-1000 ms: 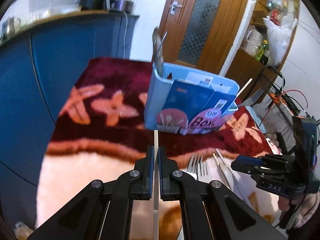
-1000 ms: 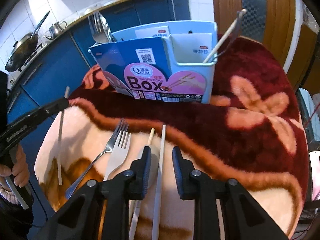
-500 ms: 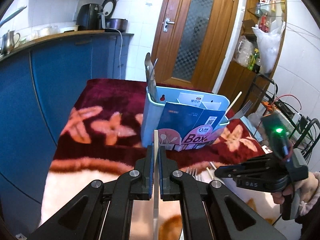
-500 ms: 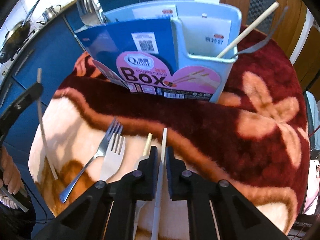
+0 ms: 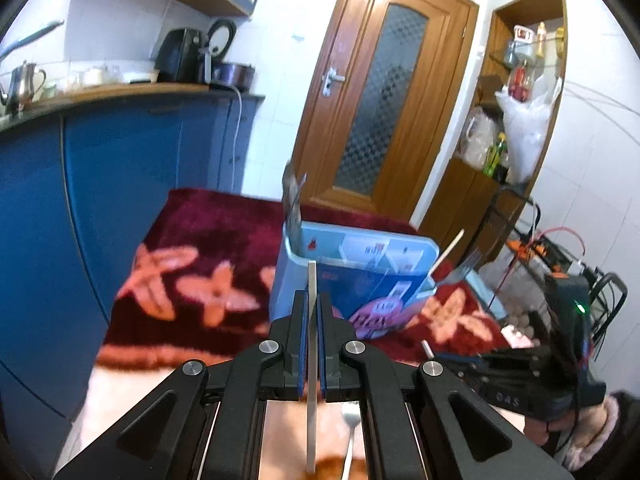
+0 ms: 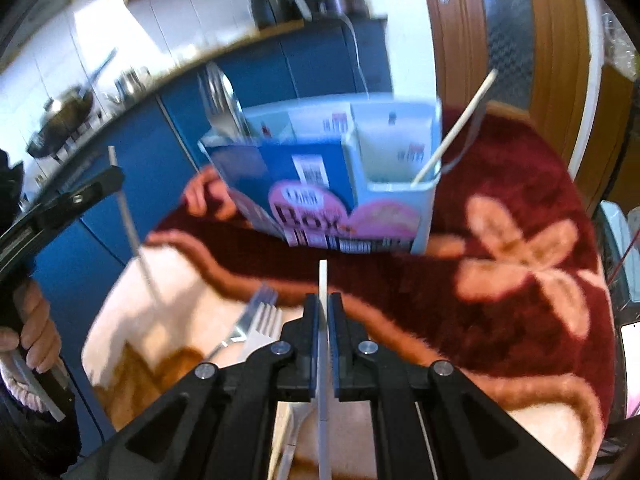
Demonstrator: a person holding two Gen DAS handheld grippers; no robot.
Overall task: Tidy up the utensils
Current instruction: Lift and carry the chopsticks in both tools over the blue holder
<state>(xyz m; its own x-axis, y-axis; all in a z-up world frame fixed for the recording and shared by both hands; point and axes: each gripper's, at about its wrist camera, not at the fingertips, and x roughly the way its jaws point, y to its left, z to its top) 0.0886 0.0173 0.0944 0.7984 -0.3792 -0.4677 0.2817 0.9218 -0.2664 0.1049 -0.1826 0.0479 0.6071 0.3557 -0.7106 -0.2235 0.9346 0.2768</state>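
Observation:
My left gripper (image 5: 312, 298) is shut on a pale chopstick (image 5: 311, 360) that stands upright between its pads, in front of the light-blue utensil box (image 5: 296, 268). My right gripper (image 6: 322, 300) has its jaws closing tight on a white chopstick (image 6: 323, 276), held above the blanket and pointing at the box (image 6: 400, 200). In the box's left compartment stand a fork and spoon (image 6: 222, 100). Its right compartment holds a wooden chopstick (image 6: 456, 128) and a fork (image 5: 464, 266). Two forks (image 6: 260, 316) lie on the blanket. Each gripper shows in the other's view, the left gripper (image 6: 96, 184) and the right gripper (image 5: 436, 356).
The box stands on a table under a maroon and cream flowered blanket (image 6: 520, 260). Blue kitchen cabinets (image 5: 120, 184) run along the left, a wooden door (image 5: 380, 92) behind, and shelves with a wire rack (image 5: 532, 216) at the right. A hand (image 6: 32, 324) grips the left tool.
The right jaws closed on the white chopstick and lifted it off the blanket. The left gripper rose with its chopstick and tilted up, so the box sits lower in its view.

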